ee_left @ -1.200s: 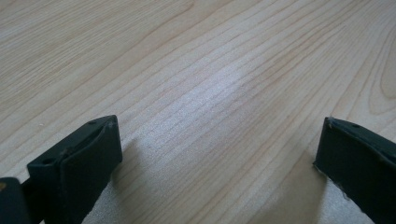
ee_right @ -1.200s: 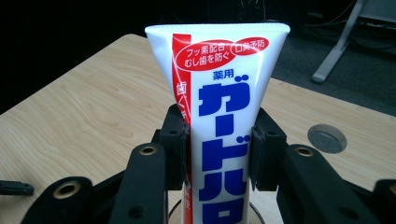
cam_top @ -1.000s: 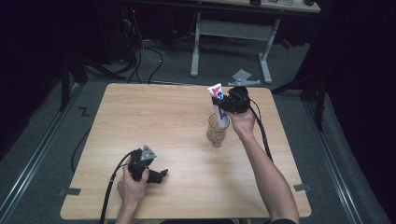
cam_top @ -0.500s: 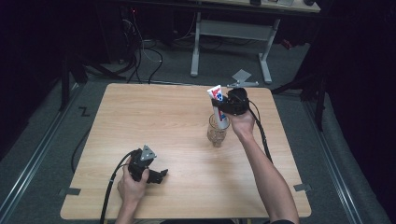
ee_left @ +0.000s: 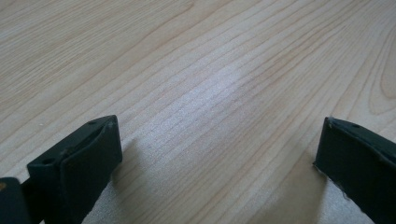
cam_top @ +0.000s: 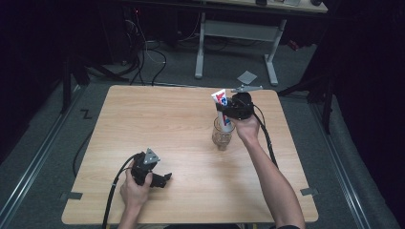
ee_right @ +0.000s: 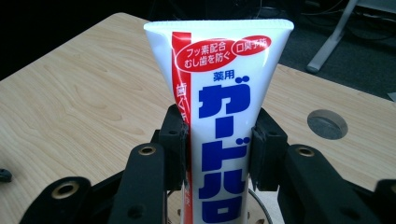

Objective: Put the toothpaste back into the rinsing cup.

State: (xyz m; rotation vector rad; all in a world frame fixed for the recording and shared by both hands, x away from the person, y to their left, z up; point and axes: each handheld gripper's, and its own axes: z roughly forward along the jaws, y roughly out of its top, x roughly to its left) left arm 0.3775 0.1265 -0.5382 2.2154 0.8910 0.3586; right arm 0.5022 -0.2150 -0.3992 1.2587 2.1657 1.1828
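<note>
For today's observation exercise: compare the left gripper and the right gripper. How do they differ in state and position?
The left gripper is open and holds nothing, its jaws spread wide over bare wood; the right gripper is shut on a toothpaste tube. The left gripper sits low near the table's front edge; the right gripper is raised above a glass near the far side. Both are black, hand-held, and trail a cable.

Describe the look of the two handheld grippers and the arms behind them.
Both grippers, left and right, are black, each topped by a grey three-cornered plate and trailing a black cable. Their tongs are flat black blocks; the right gripper's frame shows brass-ringed holes. The forearms are bare, no sleeves.
</note>
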